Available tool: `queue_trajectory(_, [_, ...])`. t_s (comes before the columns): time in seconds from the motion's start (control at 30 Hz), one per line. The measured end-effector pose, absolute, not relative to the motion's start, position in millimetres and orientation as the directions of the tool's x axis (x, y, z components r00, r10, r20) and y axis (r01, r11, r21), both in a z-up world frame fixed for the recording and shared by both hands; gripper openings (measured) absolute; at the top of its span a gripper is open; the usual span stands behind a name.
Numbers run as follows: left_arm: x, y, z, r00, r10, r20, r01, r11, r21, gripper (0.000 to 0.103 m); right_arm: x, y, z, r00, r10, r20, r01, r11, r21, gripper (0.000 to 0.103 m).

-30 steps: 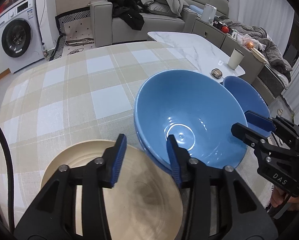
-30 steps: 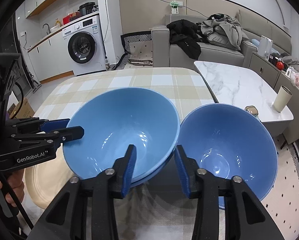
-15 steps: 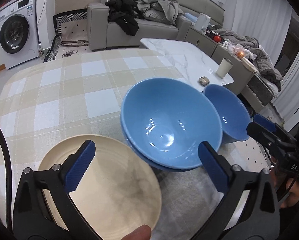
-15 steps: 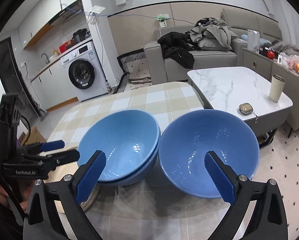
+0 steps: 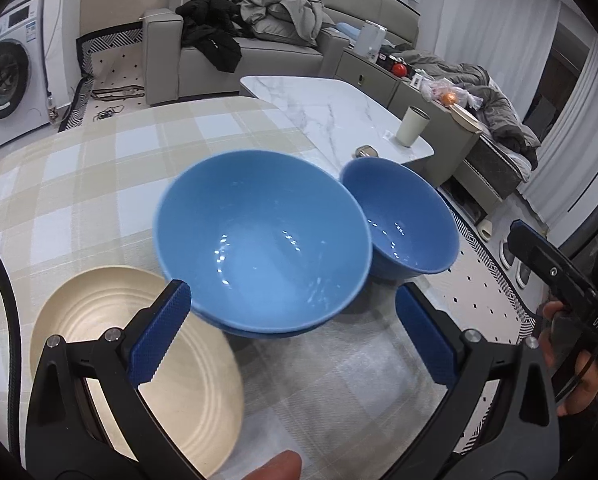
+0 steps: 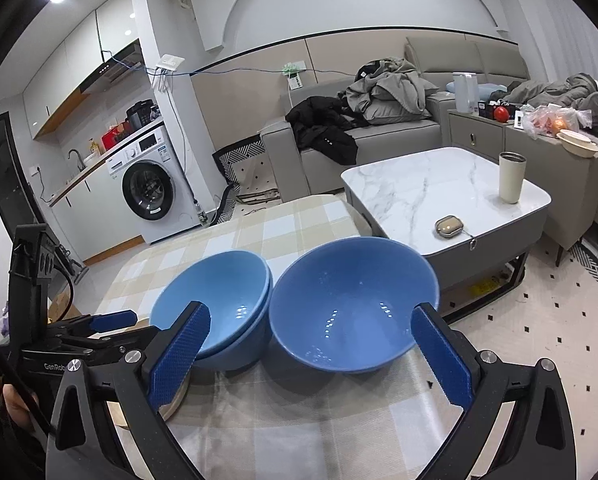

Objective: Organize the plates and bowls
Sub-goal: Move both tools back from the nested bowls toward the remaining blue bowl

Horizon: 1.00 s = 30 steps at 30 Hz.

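Two nested blue bowls [image 5: 263, 248] are seen stacked at the middle of the counter [image 5: 79, 184], which is covered by a checked cloth, with a third, single blue bowl [image 5: 407, 224] set just beside them on the right, close to the counter's edge, and a cream plate [image 5: 139, 368] lying near them on the left. Both pairs of tongs are held wide apart and nothing is gripped by either. The left tongs [image 5: 293, 334] are held above and in front of the stack, the near rim of the stacked bowls falling between the blue pads, while one pad hangs over the plate. The right tongs [image 6: 309, 350] are poised in front of the single bowl [image 6: 353, 306], whose near side is framed by the two pads without being touched; the stack [image 6: 219, 304] is seen just to their left. The step in hand is judged to be the adding of the single bowl to the stack. It would best be done with one pad placed inside the rim and one outside, the near wall being pinched firmly, since the glazed surface is likely to be slippery. The bowl should be lifted level, carried over the stack and lowered squarely, so that the pile is not knocked toward the plate. A bowl so near the edge could be pushed off if it is nudged before it is gripped.
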State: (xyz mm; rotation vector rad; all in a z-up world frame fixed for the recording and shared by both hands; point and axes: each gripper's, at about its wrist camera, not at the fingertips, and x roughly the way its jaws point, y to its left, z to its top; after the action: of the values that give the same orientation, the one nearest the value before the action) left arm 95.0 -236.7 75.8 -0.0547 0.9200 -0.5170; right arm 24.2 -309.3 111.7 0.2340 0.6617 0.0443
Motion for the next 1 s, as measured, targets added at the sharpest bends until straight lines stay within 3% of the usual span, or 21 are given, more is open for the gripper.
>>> queue_trajectory(0.3, [91,-278,79,0.428,-0.497,-0.755,0.466,0.837,-0.288,0.099,5,-335,117,0.804,0.053,-0.593,0.092,0.973,0.211,0.102])
queue_trajectory(0.47, [88,-296,82,0.378,-0.552,-0.743,0.508,0.795,-0.332,0.075,-1,-354,115,0.804,0.033,-0.593,0.125,0.966,0.224,0.102])
queue_trajectory(0.7, [94,-313,77,0.285,-0.618,-0.733,0.501,0.748,-0.435,0.06,-2,-372,106,0.789,0.001,-0.614,0.172,0.96,0.222,0.101])
queue_trajectory(0.87, [97,-326,73,0.271,-0.616,-0.74,0.492,0.749,-0.444,0.059,2,-380,95,0.767,-0.01,-0.642,0.199,0.955,0.222,0.084])
queue_trajectory(1.0, [101,-337,66,0.265,-0.597,-0.757,0.464,0.767,-0.443,0.059,7,-388,85,0.751,-0.001,-0.66,0.214,0.946,0.243,0.081])
